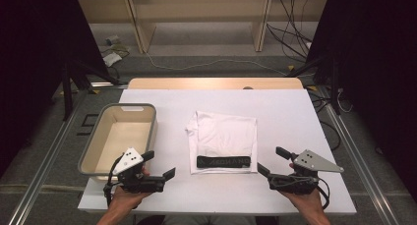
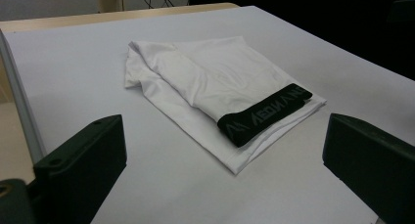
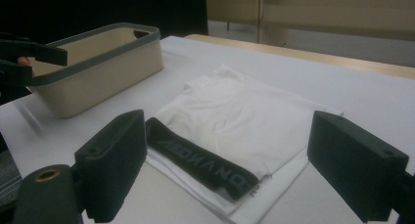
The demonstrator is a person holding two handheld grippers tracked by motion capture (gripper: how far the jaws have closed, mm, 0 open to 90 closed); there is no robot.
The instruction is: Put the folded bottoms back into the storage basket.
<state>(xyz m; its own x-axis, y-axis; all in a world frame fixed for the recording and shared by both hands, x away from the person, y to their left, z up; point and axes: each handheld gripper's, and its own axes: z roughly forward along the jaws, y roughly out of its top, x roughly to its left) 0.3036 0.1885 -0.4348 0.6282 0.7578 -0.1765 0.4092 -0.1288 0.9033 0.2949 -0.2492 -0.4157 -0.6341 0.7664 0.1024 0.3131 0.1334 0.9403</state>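
Both our claws, left claw and right claw, gape wide and empty, flanking the folded white garment mid-surface. Folding looks finished; we judge that lifting it into the beige bin beside it is left.

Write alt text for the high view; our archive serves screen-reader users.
A folded white garment with a black waistband lies mid-table between two open hand-held grippers, left and right. A beige bin sits at the left.

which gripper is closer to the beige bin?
Left. The left gripper sits at the beige bin's near corner; the right gripper is across the folded white garment, far side.
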